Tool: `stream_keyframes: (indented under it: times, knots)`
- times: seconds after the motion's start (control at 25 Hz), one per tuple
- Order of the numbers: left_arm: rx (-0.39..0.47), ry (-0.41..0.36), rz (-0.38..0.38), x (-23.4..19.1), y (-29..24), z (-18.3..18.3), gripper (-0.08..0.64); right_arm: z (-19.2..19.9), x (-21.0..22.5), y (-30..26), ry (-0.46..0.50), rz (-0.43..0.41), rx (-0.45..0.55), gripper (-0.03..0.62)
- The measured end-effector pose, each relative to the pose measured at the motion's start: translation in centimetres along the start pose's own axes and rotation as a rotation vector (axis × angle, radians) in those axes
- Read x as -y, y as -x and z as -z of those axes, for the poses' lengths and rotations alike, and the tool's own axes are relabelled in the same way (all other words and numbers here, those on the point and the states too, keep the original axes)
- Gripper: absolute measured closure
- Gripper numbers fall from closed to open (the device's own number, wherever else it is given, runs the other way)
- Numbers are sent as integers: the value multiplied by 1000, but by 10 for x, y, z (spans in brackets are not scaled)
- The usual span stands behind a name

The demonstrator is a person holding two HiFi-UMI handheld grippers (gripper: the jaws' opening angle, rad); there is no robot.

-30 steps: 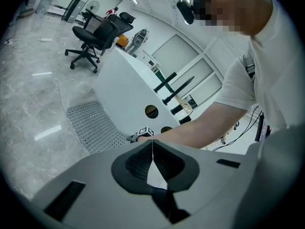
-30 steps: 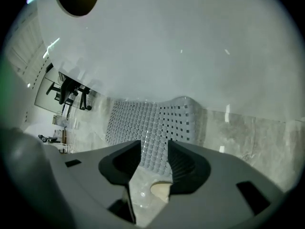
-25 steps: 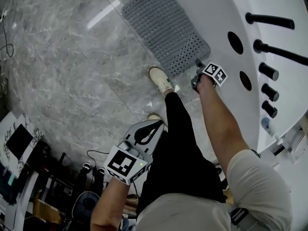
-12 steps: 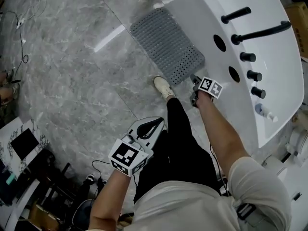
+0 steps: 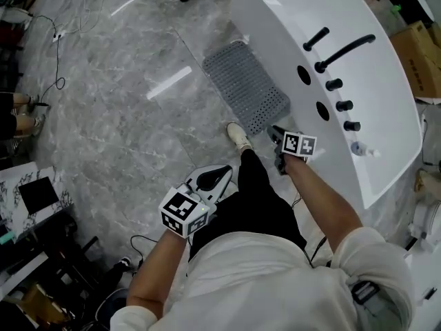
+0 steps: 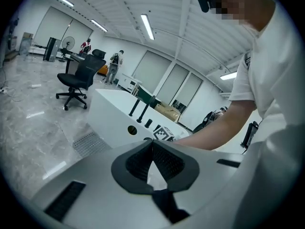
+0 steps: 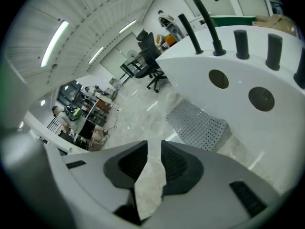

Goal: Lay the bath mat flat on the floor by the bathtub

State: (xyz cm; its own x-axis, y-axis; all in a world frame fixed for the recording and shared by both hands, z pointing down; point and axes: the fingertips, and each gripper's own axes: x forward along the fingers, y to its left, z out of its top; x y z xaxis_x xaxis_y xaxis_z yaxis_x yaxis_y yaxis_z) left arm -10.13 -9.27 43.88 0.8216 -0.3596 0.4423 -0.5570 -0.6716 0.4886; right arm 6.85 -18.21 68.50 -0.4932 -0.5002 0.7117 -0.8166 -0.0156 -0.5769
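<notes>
A: Start at the left. What is the left gripper (image 5: 211,179) doing?

B: It hangs at about seven o'clock in the head view, above the grey marble floor (image 5: 117,109) and beside the person's dark trouser leg. Its jaws are together at the tips, with nothing between them.

A: And the bath mat (image 5: 247,87)?

B: It is grey and perforated. It lies flat on the floor near twelve o'clock, one long edge against the bathtub (image 5: 275,12). A pale shoe (image 5: 239,136) stands just off its near edge.

A: The right gripper (image 5: 275,135)?

B: It is just beside the mat's five o'clock corner, apart from it. Its jaws are closing, with a narrow gap left. Only bare floor shows through that gap, so it holds nothing.

A: Farthest right?

B: The white bathtub runs from twelve round to four o'clock, black taps (image 5: 342,47) on its rim.
</notes>
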Motion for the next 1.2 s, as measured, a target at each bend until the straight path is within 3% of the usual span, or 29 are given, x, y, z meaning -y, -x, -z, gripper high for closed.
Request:
stream_keyframes:
  times: [0.24, 0.4, 0.56, 0.8, 1.0, 1.2]
  knots:
    - [47, -54, -23, 39, 43, -5, 541, 16, -72, 79, 238, -104, -54, 522]
    - [107, -83, -39, 56, 75, -9, 541, 34, -110, 124, 306, -154, -47, 541]
    - [140, -45, -53, 77, 99, 1, 541, 58, -134, 176, 393, -146, -44, 562]
    - [161, -28, -75, 106, 124, 6, 541, 81, -176, 235, 539, -203, -75, 584]
    - [205, -16, -126, 111, 143, 9, 541, 83, -206, 253, 611, -269, -68, 584]
    - [186, 5, -144, 117, 145, 29, 541, 81, -225, 273, 682, -319, -31, 584]
